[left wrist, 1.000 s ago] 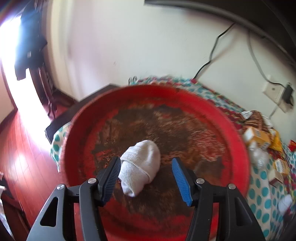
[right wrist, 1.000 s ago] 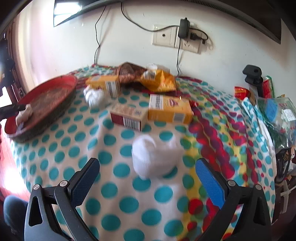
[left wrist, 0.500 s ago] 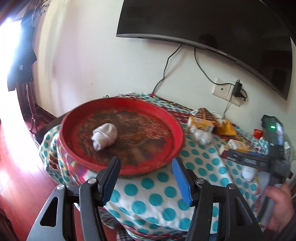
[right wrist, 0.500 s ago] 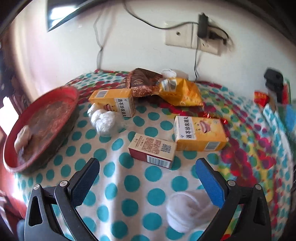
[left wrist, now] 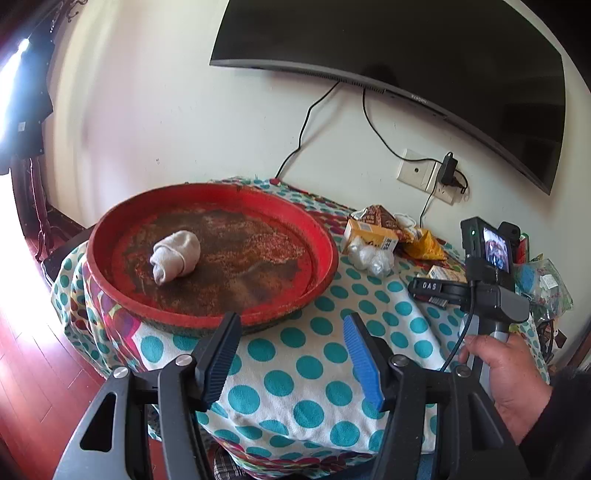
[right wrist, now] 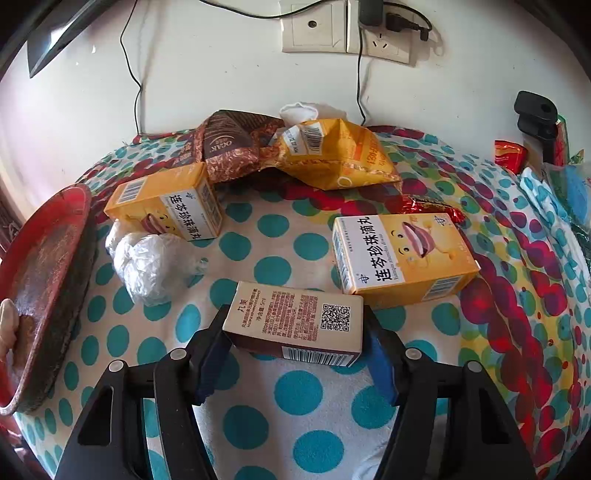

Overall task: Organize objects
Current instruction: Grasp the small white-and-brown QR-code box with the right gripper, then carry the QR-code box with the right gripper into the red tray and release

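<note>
Polka-dotted white and teal cloth (right wrist: pixel 258 406) drapes a small table set against a pale wall with a socket plate (right wrist: pixel 343 27). Seen from the right wrist, the right gripper (right wrist: pixel 295 356) has its jaws closing around a small tan and brown cardboard box (right wrist: pixel 295 325) with a printed square code, which sits between the blue pads (right wrist: pixel 382 369); whether they press it yet I cannot tell. If the jaws meet only the box's near corners, it could twist out or skid toward 12 o'clock into the large yellow cardboard box (right wrist: pixel 402 254), which lies just beside it at 1 o'clock. A crumpled clear plastic bundle (right wrist: pixel 147 262) sits at 10 o'clock, near enough for the left finger to snag on a sideways lift. Beyond these, a second yellow box (right wrist: pixel 166 206), a brown foil packet (right wrist: pixel 225 147) and a yellow snack bag (right wrist: pixel 332 155) crowd the wall side, so straight up is the freest way out. The round red tray (left wrist: pixel 325 254), at 9 o'clock from the right wrist, overhangs the cloth's edge and holds a rolled white sock (left wrist: pixel 175 254); a hard landing on its rim may tip it. The left gripper (left wrist: pixel 291 363) hovers half open and empty over bare cloth near the table's front edge, with the tray at its 11 o'clock. A hand (left wrist: pixel 509 380) carries the right tool at its 3 o'clock.
</note>
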